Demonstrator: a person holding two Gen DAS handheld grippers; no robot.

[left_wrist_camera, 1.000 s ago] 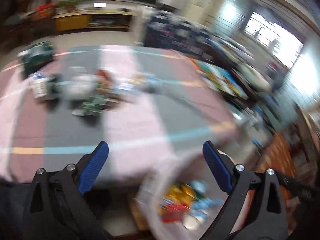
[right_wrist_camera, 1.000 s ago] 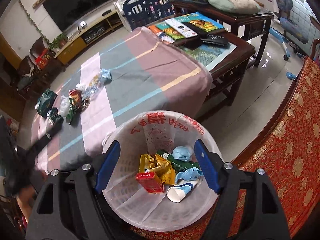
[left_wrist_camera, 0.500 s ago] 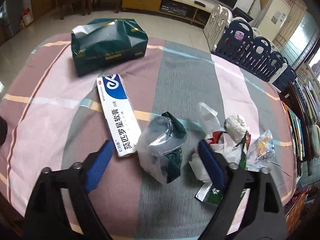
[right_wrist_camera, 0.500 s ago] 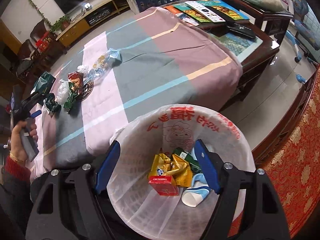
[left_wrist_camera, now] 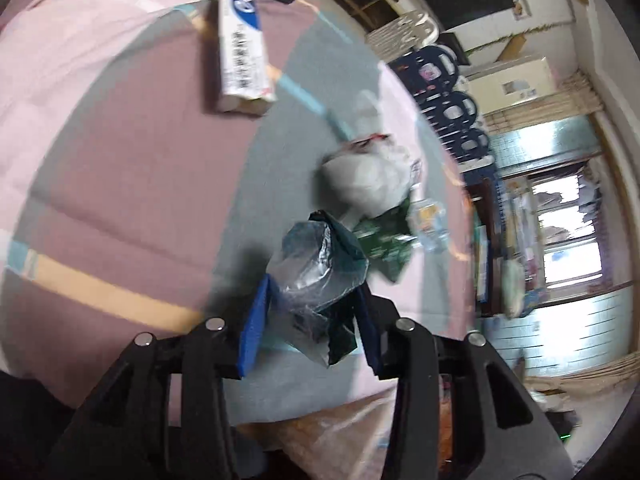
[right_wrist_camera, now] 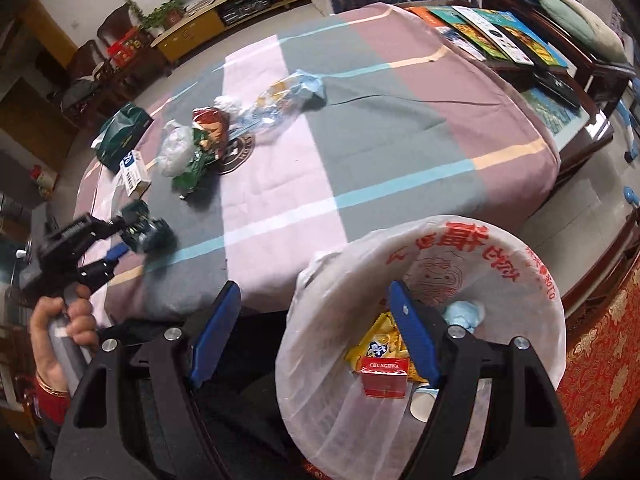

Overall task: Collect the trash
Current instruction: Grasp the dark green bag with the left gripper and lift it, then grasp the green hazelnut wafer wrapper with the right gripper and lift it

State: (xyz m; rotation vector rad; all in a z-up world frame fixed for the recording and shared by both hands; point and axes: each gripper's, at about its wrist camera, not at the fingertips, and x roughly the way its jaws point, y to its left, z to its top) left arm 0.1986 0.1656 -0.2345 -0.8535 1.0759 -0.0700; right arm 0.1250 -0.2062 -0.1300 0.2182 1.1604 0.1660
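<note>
We see a table under a striped pink-and-grey cloth, a dark wooden side table stacked with books, a low yellow TV cabinet on the pale tiled floor, and bright windows.

Each gripper, the left gripper and the right gripper, is a black plastic frame with triangular cut-outs, silver round screw heads and blue flat finger pads, while the person's left hand shows bare skin, a gold bangle and a red sleeve cuff.
</note>
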